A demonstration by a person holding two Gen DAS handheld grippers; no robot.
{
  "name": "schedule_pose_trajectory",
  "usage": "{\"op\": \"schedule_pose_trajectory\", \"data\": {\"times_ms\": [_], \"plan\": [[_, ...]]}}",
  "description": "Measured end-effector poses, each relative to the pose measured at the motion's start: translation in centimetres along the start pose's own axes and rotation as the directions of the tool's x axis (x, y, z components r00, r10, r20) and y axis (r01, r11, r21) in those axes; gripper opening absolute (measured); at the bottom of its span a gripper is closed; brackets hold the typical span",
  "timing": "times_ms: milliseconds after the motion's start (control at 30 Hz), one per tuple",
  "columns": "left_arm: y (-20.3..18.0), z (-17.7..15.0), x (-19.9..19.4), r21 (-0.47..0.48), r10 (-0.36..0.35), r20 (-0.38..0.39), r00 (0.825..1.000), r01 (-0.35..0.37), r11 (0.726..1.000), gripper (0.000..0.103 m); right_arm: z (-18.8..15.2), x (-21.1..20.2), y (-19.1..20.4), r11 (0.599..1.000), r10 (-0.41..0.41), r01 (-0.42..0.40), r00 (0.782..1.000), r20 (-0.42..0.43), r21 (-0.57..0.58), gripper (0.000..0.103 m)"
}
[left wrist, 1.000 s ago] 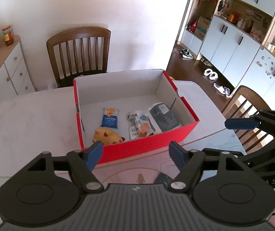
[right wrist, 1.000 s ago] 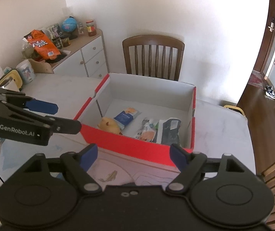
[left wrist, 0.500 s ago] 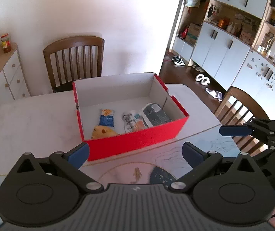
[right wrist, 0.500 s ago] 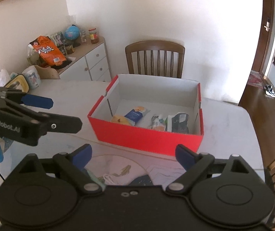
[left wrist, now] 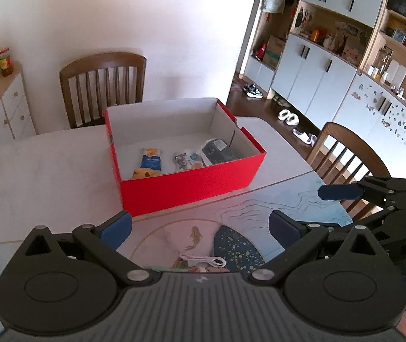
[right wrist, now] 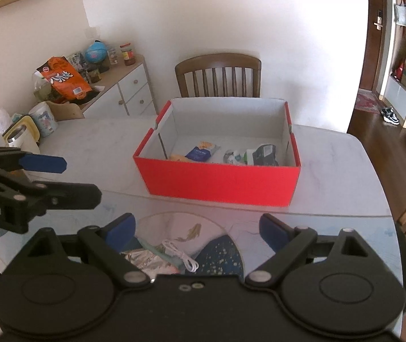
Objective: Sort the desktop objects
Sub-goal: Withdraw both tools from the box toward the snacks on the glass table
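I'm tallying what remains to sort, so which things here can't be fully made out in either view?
- White cable: left wrist view, the gripper body cuts off its near end.
- Silver foil packet: right wrist view, largely behind the gripper body; kind unclear.
- Yellow item in the red box: both views, lower part behind the box's front wall.
- Pouch labels: too small to read.

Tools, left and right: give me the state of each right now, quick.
Left tool: open, holding nothing.
Right tool: open, holding nothing.
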State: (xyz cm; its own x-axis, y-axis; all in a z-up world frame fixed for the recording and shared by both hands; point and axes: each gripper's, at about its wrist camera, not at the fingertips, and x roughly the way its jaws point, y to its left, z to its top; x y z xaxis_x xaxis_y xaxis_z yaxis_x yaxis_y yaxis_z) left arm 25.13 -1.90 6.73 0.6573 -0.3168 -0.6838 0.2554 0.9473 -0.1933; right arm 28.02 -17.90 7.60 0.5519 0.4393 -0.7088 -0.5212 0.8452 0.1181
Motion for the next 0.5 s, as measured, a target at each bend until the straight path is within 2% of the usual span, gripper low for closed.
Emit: {"op": "schedule_pose_trajectory", "data": {"times_ms": [500], "plan": [[1.2, -6.4, -2.6, 0.028, 0.102, 0.077, 0.992, -0.105, 0.994, 0.103, -4.0, -1.0, 2.9, 0.999, -0.034, 0.034, 0.999, 0.039, -0.015, 0.092]]}}
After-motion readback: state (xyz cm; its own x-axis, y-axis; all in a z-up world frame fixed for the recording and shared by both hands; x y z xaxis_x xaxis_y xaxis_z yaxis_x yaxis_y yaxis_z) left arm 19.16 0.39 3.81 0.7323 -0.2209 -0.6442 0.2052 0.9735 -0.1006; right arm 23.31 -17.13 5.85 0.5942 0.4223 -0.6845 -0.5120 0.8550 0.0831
